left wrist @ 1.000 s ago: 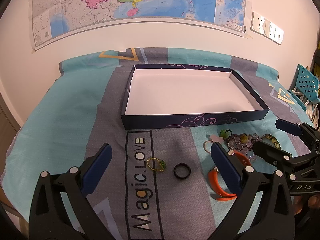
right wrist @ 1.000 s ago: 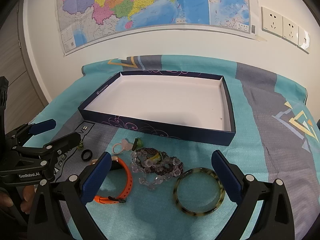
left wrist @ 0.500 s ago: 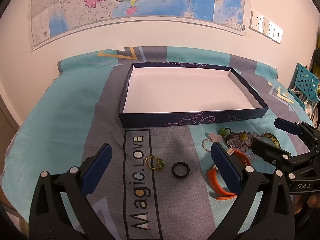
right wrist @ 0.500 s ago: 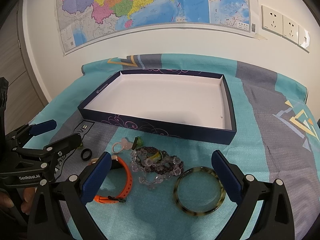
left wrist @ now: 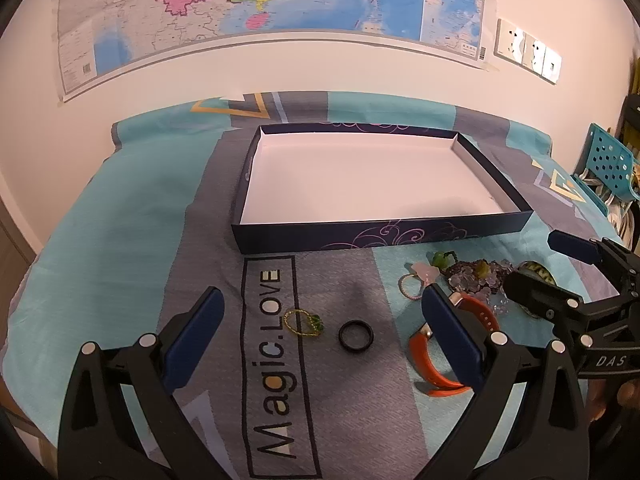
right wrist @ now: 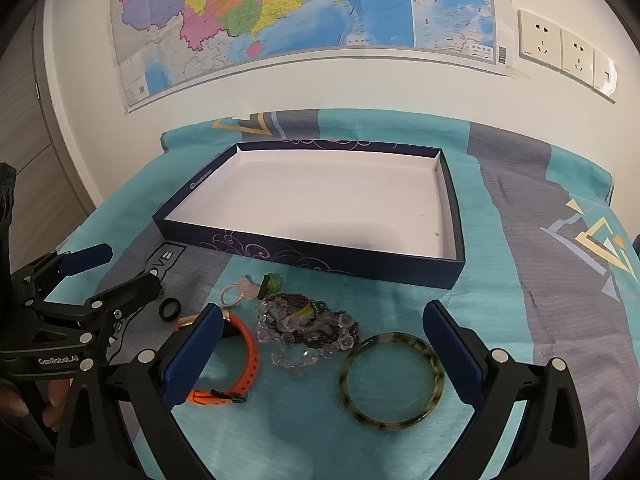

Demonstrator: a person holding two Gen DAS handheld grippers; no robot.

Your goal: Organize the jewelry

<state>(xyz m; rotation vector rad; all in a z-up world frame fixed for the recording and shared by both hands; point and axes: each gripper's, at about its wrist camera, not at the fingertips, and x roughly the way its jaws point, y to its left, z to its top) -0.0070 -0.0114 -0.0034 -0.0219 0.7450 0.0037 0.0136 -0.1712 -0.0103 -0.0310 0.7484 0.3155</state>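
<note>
An empty dark-blue box lid with a white inside lies on the bedspread. In front of it lie a black ring, a gold chain with green beads, an orange watch strap, a pink ring, a heap of clear and dark bead strands and a tortoiseshell bangle. My left gripper is open above the black ring and chain. My right gripper is open above the beads and bangle. Both are empty.
The bed with its teal and grey "Magic.LOVE" spread stands against a wall with a map and sockets. A teal perforated chair stands at the right of the bed.
Both grippers have drifted slightly; the box and jewelry sit a little higher in the left wrist view. Nothing was taken hold of or moved.
</note>
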